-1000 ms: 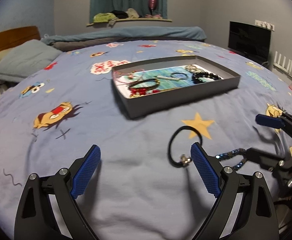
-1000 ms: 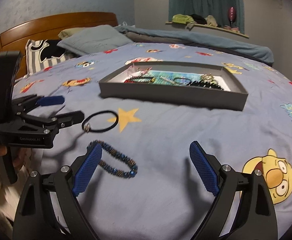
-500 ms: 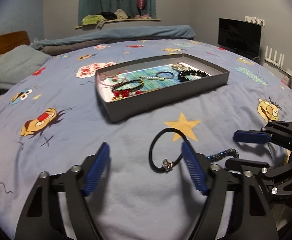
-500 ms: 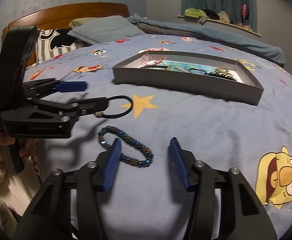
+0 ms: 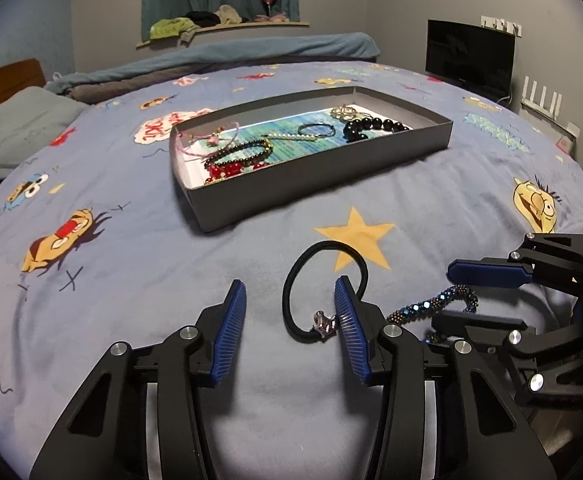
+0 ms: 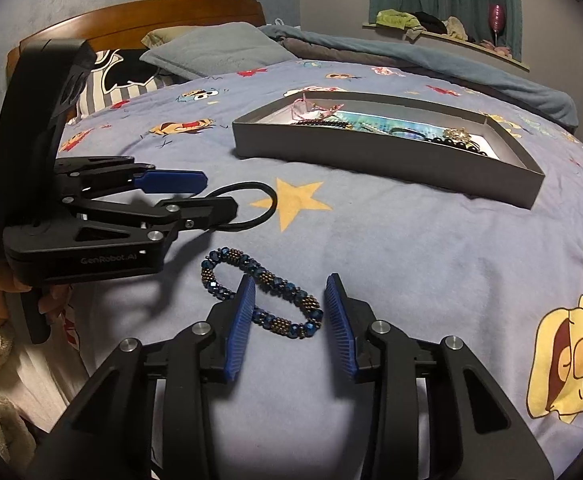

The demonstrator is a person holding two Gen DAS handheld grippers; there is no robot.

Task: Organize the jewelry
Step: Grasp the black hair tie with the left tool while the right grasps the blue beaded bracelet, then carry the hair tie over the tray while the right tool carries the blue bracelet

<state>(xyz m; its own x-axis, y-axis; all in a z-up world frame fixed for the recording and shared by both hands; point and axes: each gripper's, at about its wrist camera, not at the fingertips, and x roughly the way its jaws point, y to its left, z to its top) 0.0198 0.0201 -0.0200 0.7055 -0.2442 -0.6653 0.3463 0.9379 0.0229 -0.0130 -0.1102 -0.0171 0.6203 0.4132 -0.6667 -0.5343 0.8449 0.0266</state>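
A: Since a second ago both grippers have narrowed and come closer to the jewelry; the left gripper point(image 5: 290, 308), half open, holds nothing — the black hair tie point(image 5: 323, 280) lies on the bedspread point(image 5: 131, 288), its charm touching the right finger.

B: And the right gripper point(image 6: 290, 304)?

A: Also half open, empty; the blue beaded bracelet point(image 6: 261, 292) lies between its fingers; the gray box point(image 5: 311, 172) stands well beyond.

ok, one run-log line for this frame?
phase: pre-grasp | left gripper: open around black hair tie | right gripper: open around blue beaded bracelet | gray box: holds other jewelry
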